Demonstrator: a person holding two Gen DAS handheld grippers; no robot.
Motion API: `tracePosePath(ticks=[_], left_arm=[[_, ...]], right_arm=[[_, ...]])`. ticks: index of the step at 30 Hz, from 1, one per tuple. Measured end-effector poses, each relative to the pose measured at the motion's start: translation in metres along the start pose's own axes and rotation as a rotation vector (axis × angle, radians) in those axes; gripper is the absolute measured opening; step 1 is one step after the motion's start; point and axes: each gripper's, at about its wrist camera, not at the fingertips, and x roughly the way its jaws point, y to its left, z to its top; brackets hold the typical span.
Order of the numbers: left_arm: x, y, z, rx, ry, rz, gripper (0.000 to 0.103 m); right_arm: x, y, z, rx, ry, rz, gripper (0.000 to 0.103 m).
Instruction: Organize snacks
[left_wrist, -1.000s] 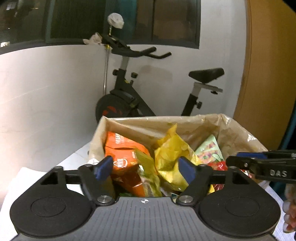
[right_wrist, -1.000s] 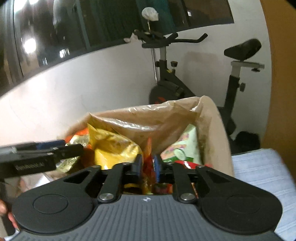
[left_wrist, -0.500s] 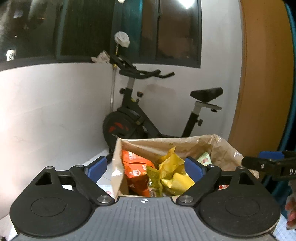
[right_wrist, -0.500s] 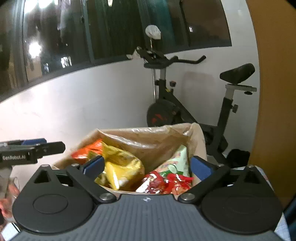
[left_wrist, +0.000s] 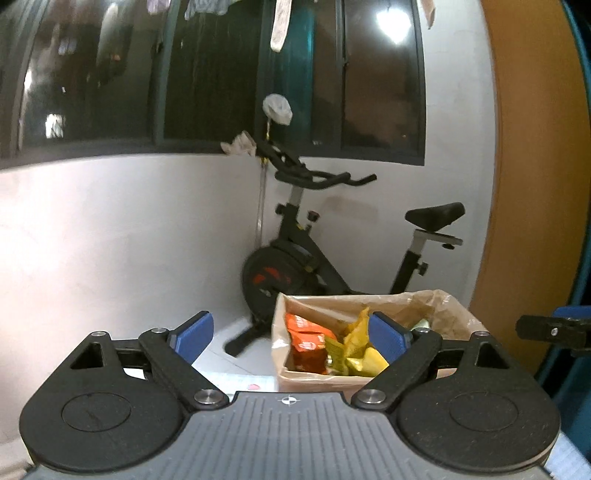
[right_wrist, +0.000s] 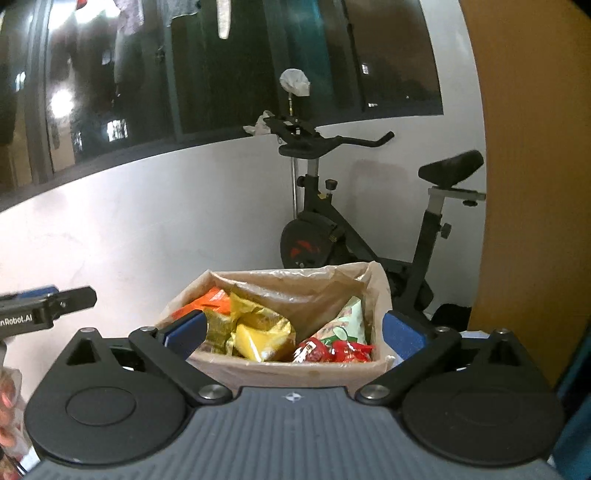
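Observation:
A cardboard box (right_wrist: 295, 373) lined with a plastic bag holds snack packets: an orange packet (right_wrist: 207, 301), yellow packets (right_wrist: 262, 338), a green-and-white packet (right_wrist: 343, 323) and red packets (right_wrist: 332, 350). The same box (left_wrist: 314, 382) shows in the left wrist view with its orange packet (left_wrist: 306, 339) and yellow packets (left_wrist: 364, 360). My left gripper (left_wrist: 293, 332) stands open and empty, back from the box and to its left. My right gripper (right_wrist: 293, 330) is open wide and empty, back from the box. Each gripper's finger shows at the edge of the other's view.
An exercise bike (right_wrist: 351, 225) stands behind the box against a white wall under dark windows. A wooden panel (right_wrist: 535, 184) rises at the right. The box rests on a pale surface (left_wrist: 240, 376). A person's fingers (right_wrist: 7, 410) show at the far left edge.
Both grippers have pulled back and risen from the box. The right gripper's jaws went from nearly shut among the packets to wide open, and the left's widened. The box now looks smaller and lower.

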Motion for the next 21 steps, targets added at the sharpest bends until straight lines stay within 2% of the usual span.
tracePosePath(ticks=[6, 12, 21], left_arm=[[-0.022, -0.005, -0.003, 0.009, -0.024, 0.063, 0.092], [-0.022, -0.004, -0.005, -0.032, 0.009, 0.046, 0.092], [-0.022, -0.005, -0.008, -0.023, -0.004, 0.043, 0.092]], right_arm=[[-0.017, 0.007, -0.005, 0.009, -0.016, 0.017, 0.103], [-0.024, 0.004, -0.009, 0.013, -0.017, 0.010, 0.103], [-0.027, 0.004, -0.009, 0.007, -0.021, 0.004, 0.103]])
